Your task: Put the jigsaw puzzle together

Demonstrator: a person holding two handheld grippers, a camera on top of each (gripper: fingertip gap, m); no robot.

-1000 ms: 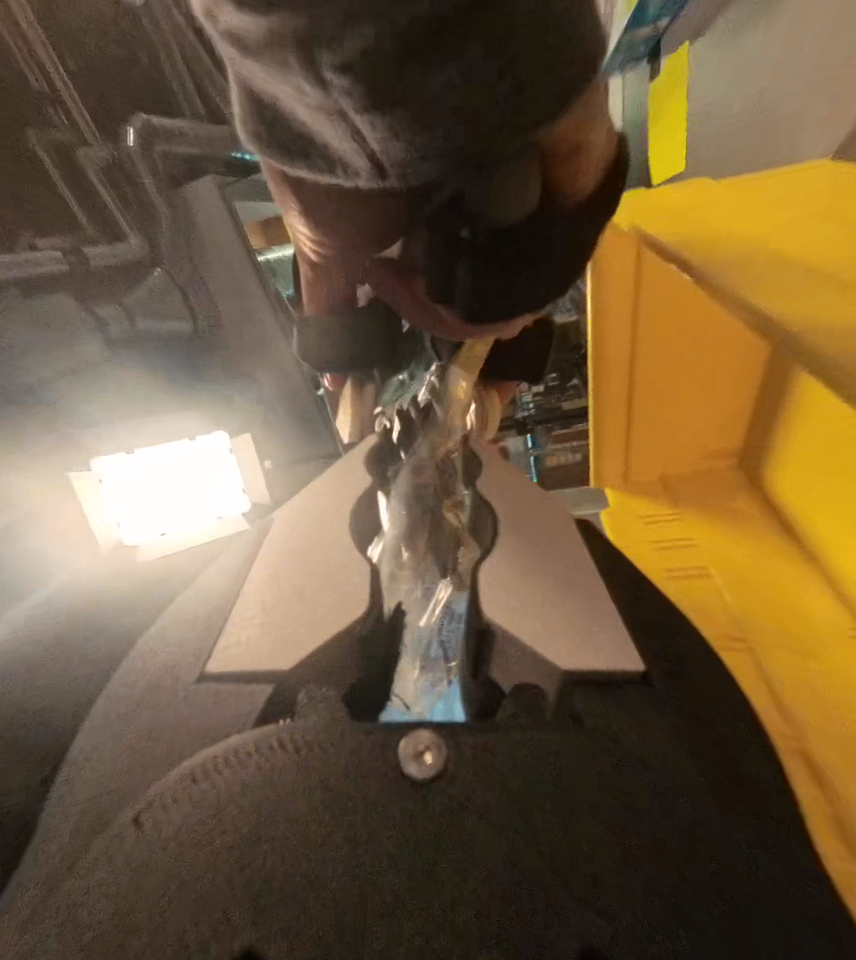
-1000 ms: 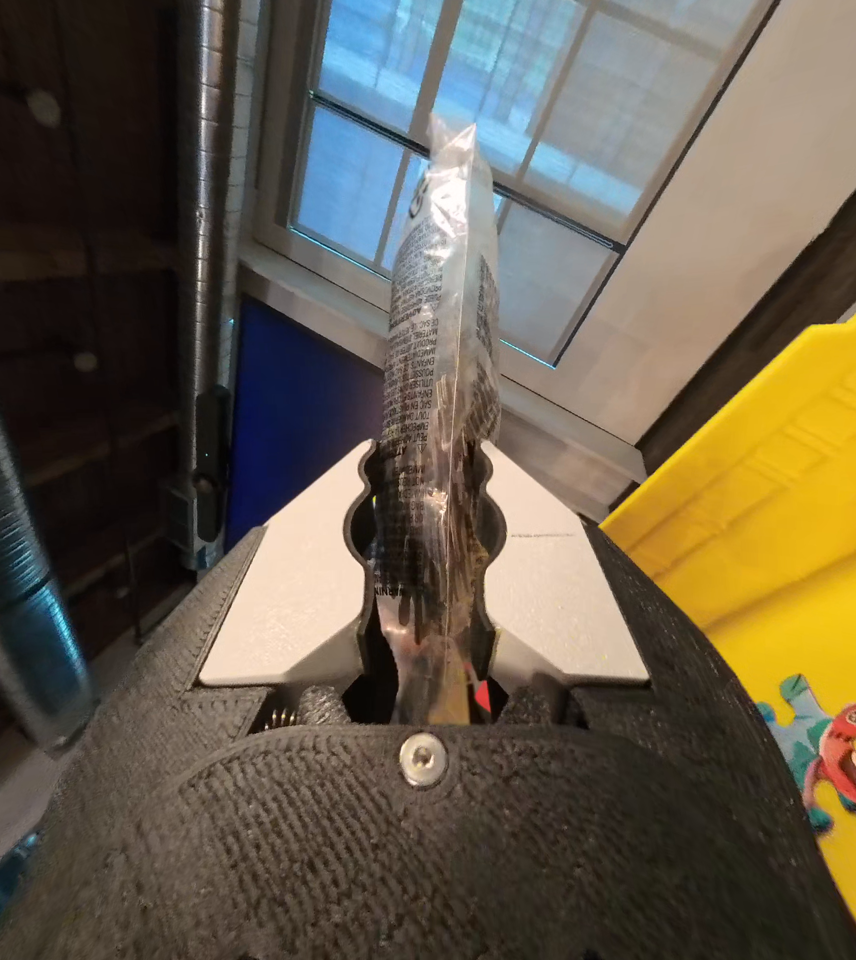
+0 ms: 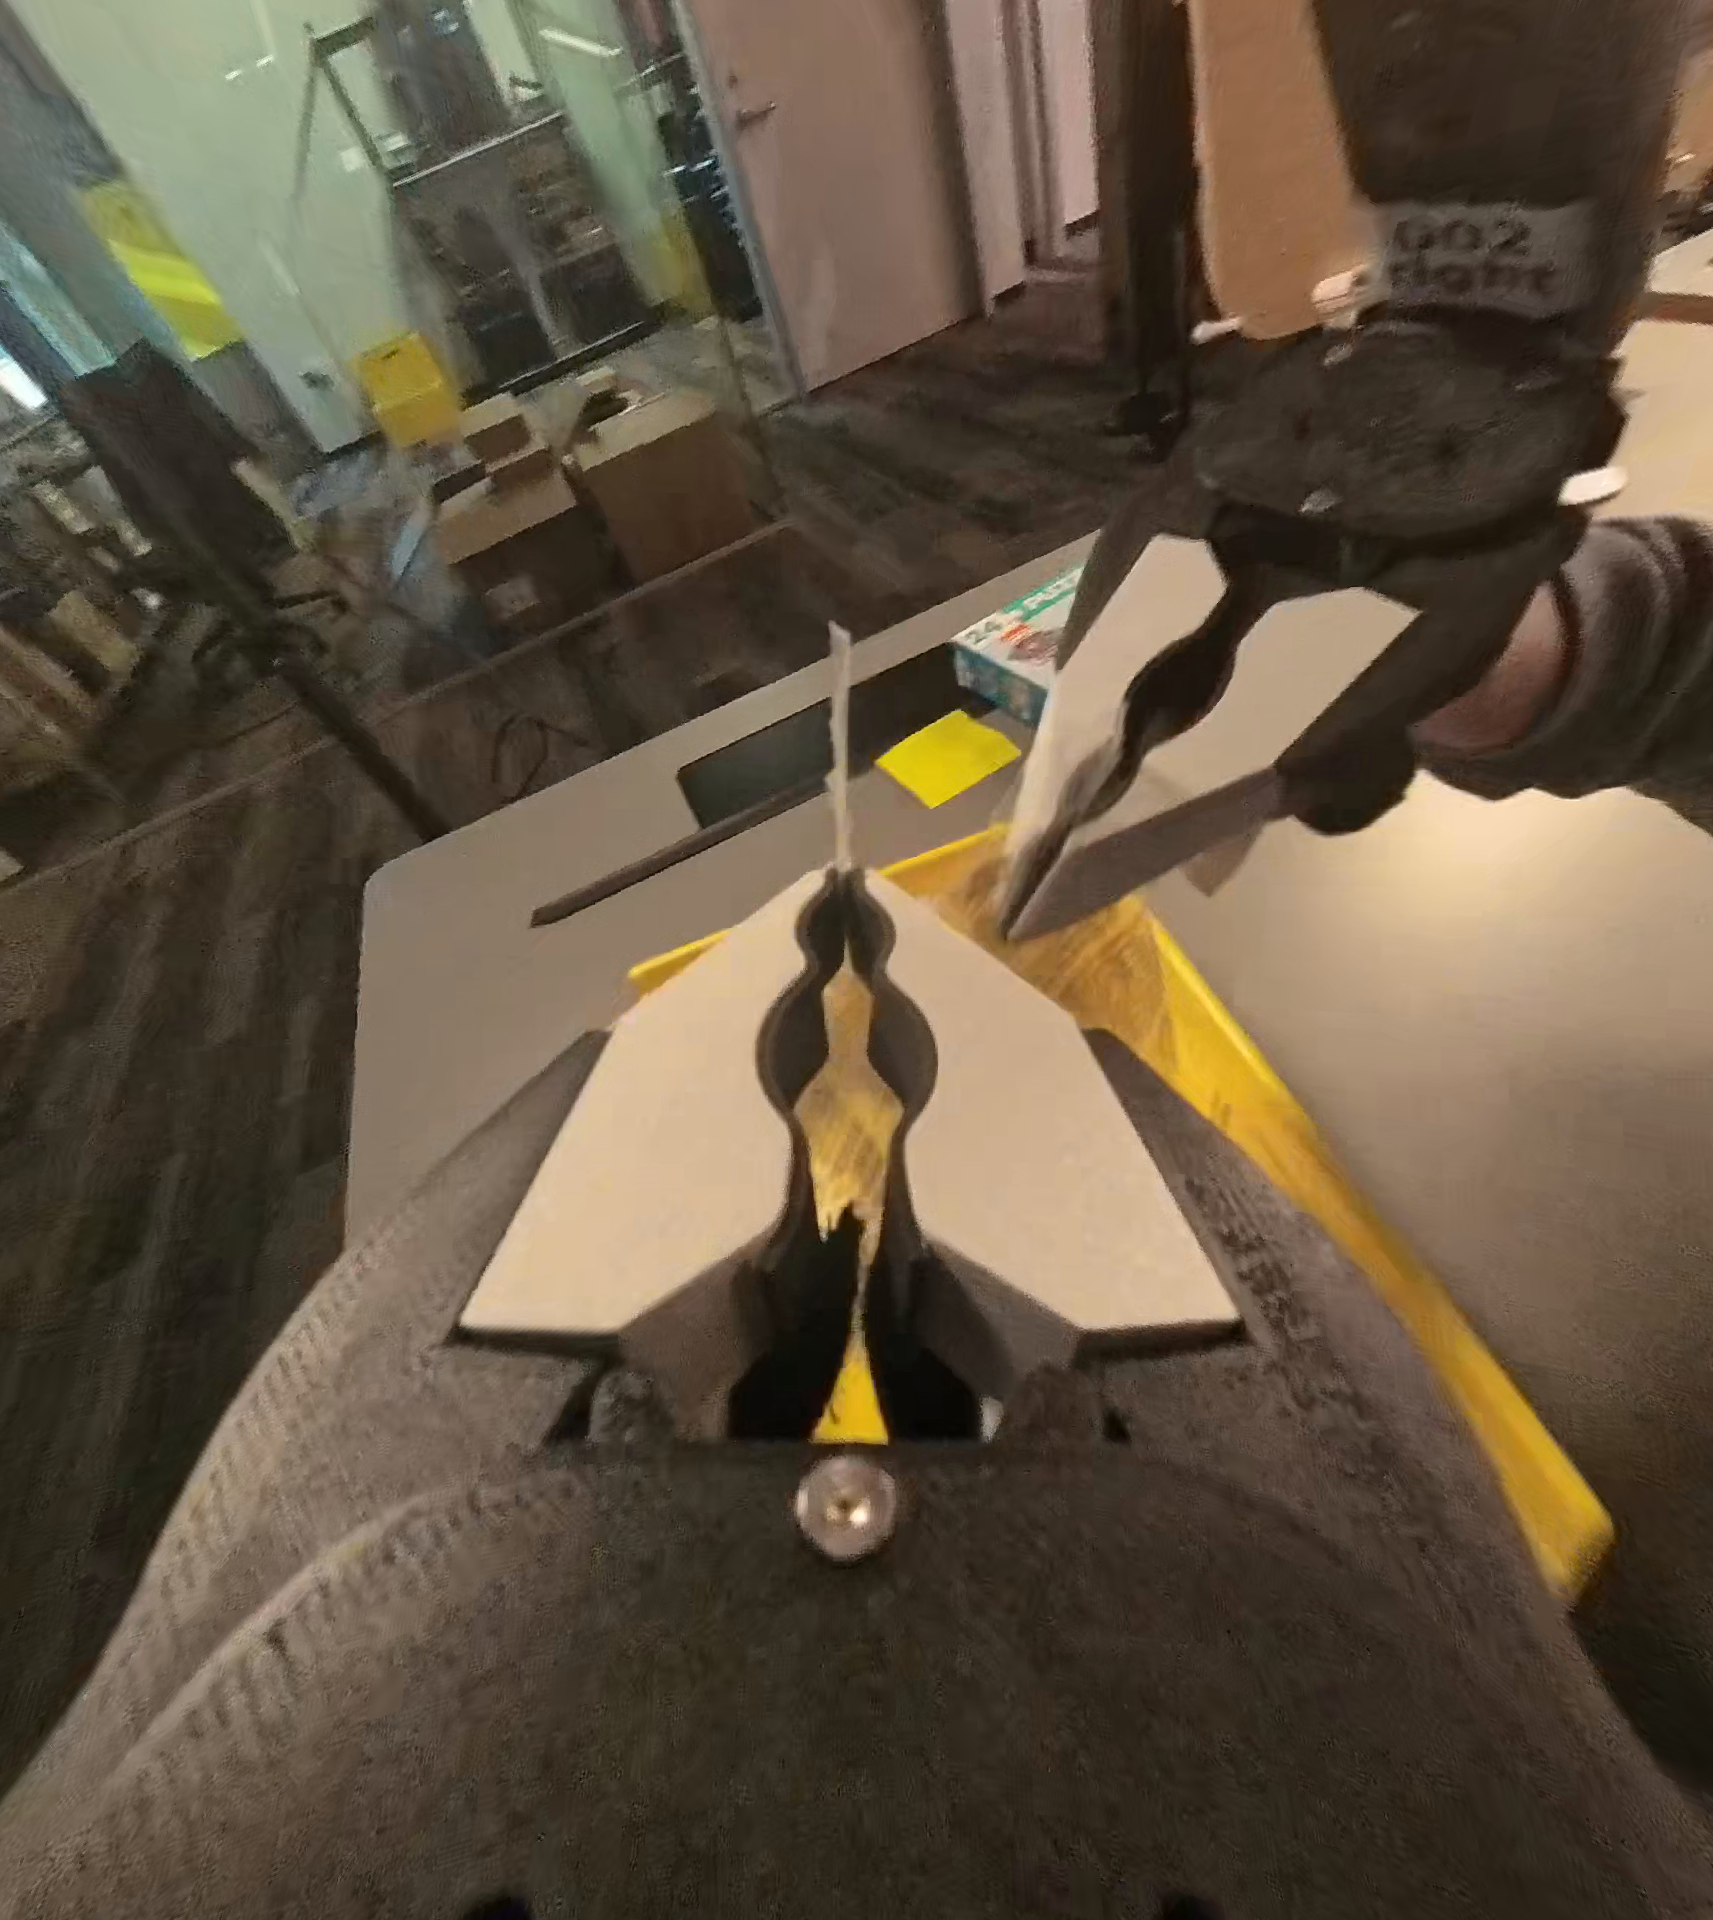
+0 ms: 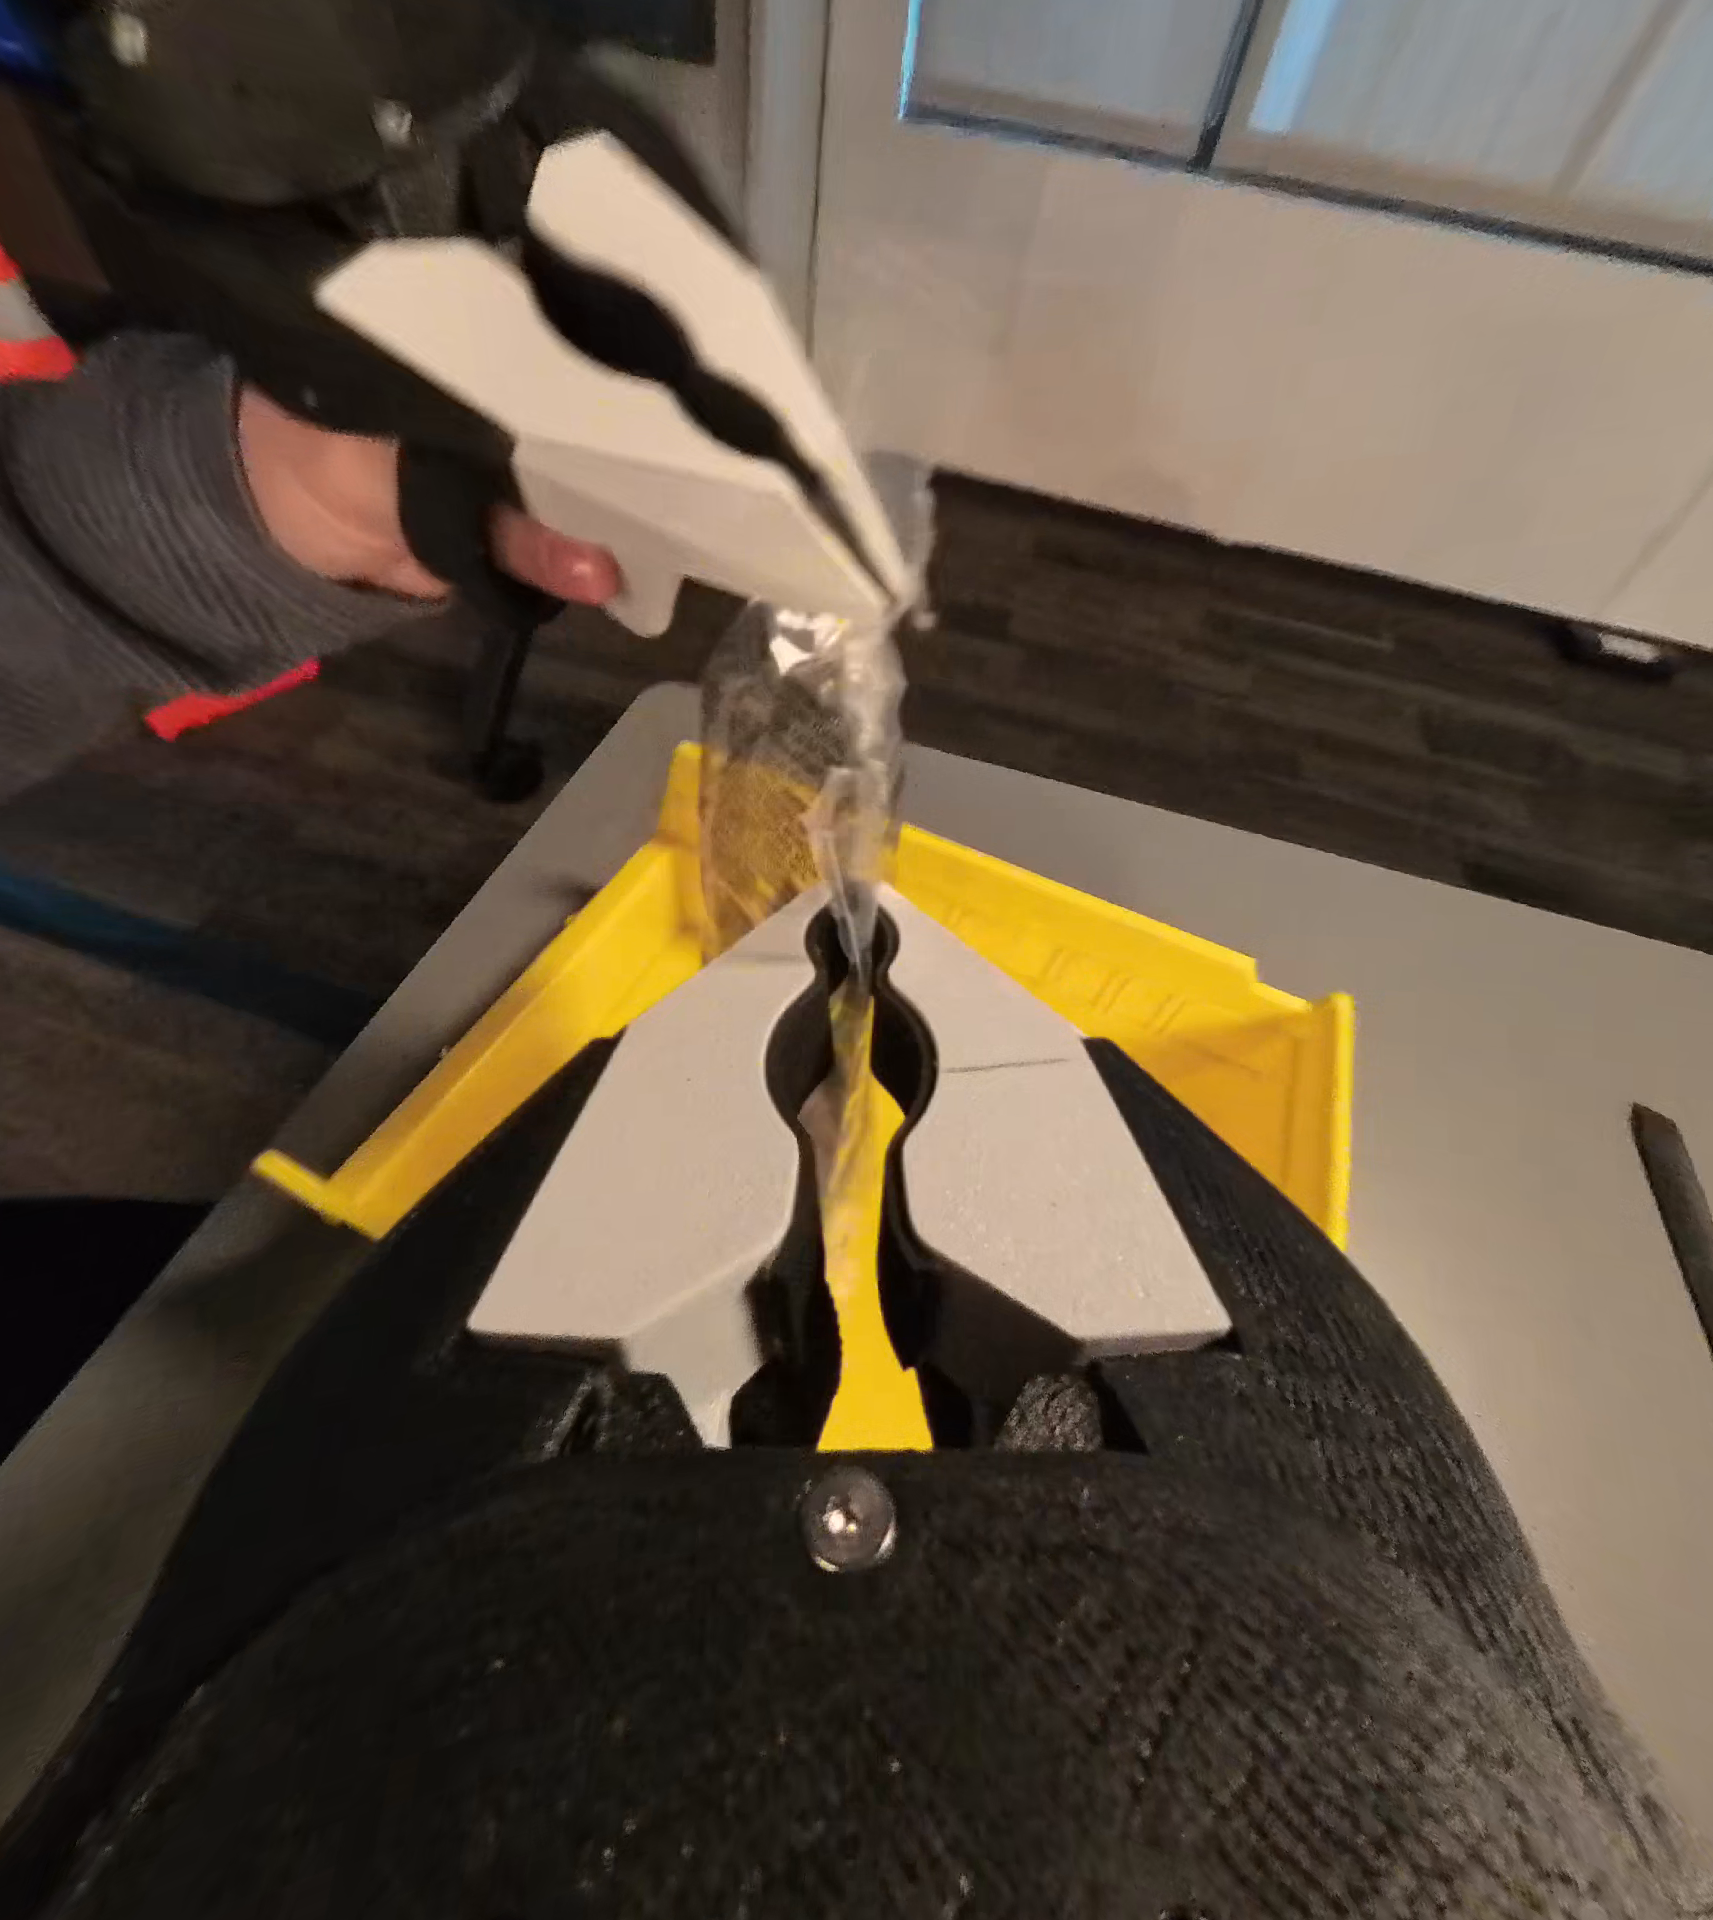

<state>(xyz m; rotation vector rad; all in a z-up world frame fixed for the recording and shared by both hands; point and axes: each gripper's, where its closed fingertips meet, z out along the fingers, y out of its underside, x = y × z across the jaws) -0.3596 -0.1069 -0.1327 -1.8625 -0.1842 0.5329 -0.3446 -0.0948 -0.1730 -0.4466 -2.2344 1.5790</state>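
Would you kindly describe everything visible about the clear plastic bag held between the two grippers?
The clear plastic bag is thin, crinkled film with dense dark print on it, blurred here. It hangs in the air above the yellow bin, which shows through it. The left gripper pinches its top edge, the right gripper its lower end, both shut on the film. From the left wrist view a thin pale strip stands above the fingertips.

Both claws [image 4: 857, 935] pinch a clear bag [image 4: 800, 748] above yellow bin [image 4: 1143, 997].

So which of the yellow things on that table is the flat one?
The small yellow paper square, lying flat on the grey table beyond the bin. The other, the yellow bin, has raised walls.
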